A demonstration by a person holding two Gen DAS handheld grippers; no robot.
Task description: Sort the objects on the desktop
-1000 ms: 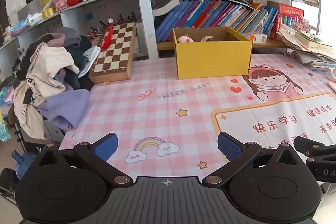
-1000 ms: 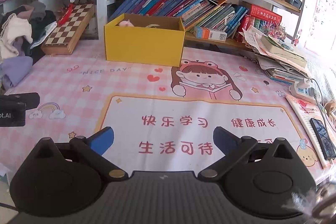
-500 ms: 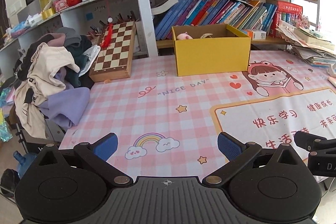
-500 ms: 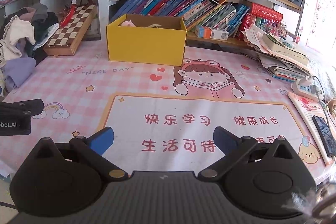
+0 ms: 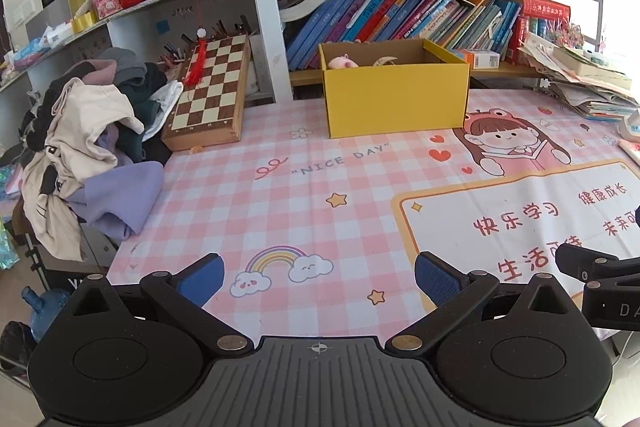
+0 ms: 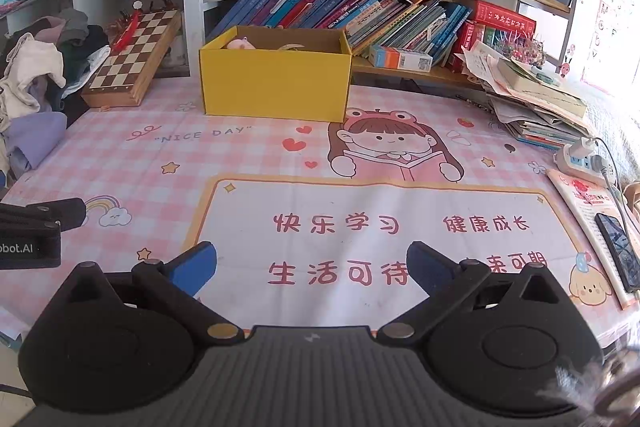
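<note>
I hold two grippers over the near edge of the desk, both above the pink checked mat [image 5: 280, 195]. The left gripper [image 5: 319, 277] has its jaws spread wide, with nothing between the two blue pads [image 5: 200, 279]. The right gripper [image 6: 312, 269] is spread equally wide and is also empty; in the left view part of it shows at the right edge, just beside the left one.

I count one yellow box [image 6: 276, 83], standing on the mat at the far side, against the lower bookshelf. It is open at the top. Two items show inside it: one pink toy [image 6: 241, 44] at the left and one pale curved item [image 6: 292, 47] near the middle, which I cannot identify.

One chessboard [image 5: 210, 91] leans tilted to the left of the box, apart from it. One pile of clothes [image 5: 88, 147] lies at the left edge of the desk. At the right edge I count one stack of papers [image 6: 536, 99], one power strip [image 6: 580, 157] and one phone [image 6: 618, 251] lying on a booklet.
</note>
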